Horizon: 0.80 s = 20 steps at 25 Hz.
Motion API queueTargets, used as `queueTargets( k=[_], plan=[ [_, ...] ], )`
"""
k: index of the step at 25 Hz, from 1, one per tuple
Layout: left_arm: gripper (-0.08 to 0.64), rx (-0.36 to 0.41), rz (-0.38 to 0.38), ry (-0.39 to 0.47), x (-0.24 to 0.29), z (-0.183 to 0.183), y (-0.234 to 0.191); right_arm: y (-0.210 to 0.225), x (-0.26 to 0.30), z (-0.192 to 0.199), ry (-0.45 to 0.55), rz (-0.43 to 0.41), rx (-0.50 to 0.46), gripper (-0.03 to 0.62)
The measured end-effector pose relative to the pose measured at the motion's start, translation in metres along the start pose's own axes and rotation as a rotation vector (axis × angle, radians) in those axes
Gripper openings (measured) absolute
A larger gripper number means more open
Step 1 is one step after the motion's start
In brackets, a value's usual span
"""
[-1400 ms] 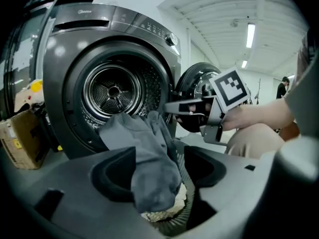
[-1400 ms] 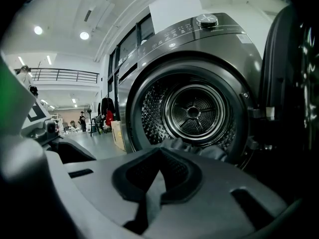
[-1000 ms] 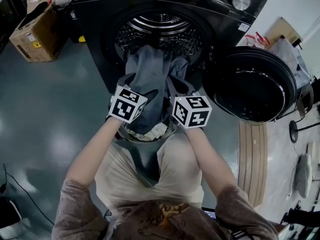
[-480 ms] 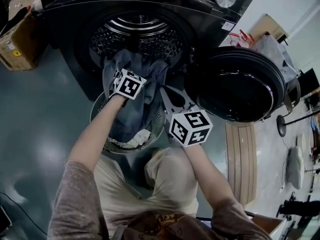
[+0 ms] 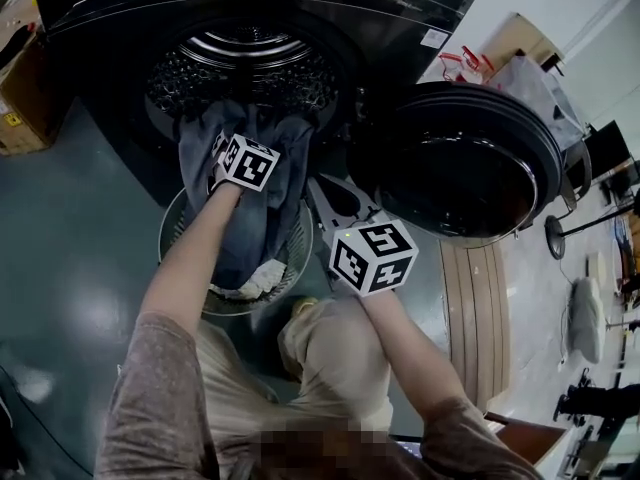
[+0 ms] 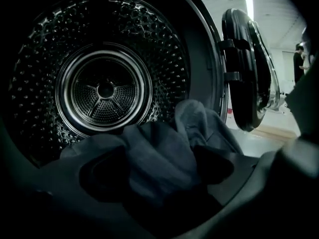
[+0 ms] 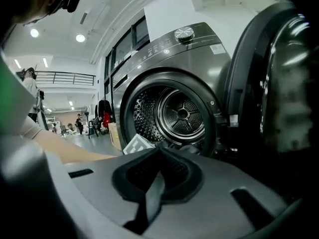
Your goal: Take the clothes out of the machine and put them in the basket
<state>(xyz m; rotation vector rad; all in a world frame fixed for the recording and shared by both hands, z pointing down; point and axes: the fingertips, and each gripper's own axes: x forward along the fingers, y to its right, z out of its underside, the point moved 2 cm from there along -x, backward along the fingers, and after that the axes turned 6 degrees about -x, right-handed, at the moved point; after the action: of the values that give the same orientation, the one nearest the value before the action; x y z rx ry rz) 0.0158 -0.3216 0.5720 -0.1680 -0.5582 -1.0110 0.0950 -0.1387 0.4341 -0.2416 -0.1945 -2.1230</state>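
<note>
At the mouth of the front-loading machine [image 5: 385, 28], the left tool [image 6: 157, 172] is released, its jaws having just been opening. The grey garment [image 5: 255, 218] lies slack between them, trailing from the drum [image 5: 240, 68] down into the round basket [image 5: 172, 236] on the floor. The right tool [image 5: 328, 193] is clenched on nothing, just beside the basket and near the open door [image 5: 470, 163].
</note>
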Motion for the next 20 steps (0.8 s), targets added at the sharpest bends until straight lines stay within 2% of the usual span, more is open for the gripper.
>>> queueTargets(
  k=[2,5,9,15,20],
  plan=[
    [0.334,0.033,-0.012,-0.008,-0.003,0.001,0.0,0.001,0.003,0.002,-0.003,-0.002,0.003,-0.003],
    [0.249,0.07,-0.022,-0.025,-0.007,0.002,0.0,-0.003,0.008,0.001,-0.002,-0.019,-0.006,-0.003],
    [0.119,0.027,-0.005,-0.026,-0.014,0.002,-0.002,-0.003,0.013,0.002,-0.006,-0.02,-0.015,-0.003],
    [0.098,-0.041,0.051,0.013,-0.049,0.007,-0.001,-0.001,0.02,0.003,-0.008,0.002,0.003,-0.003],
    [0.097,-0.05,0.118,0.043,-0.103,0.013,0.008,-0.01,0.029,0.001,-0.008,-0.01,-0.017,-0.003]
  ],
)
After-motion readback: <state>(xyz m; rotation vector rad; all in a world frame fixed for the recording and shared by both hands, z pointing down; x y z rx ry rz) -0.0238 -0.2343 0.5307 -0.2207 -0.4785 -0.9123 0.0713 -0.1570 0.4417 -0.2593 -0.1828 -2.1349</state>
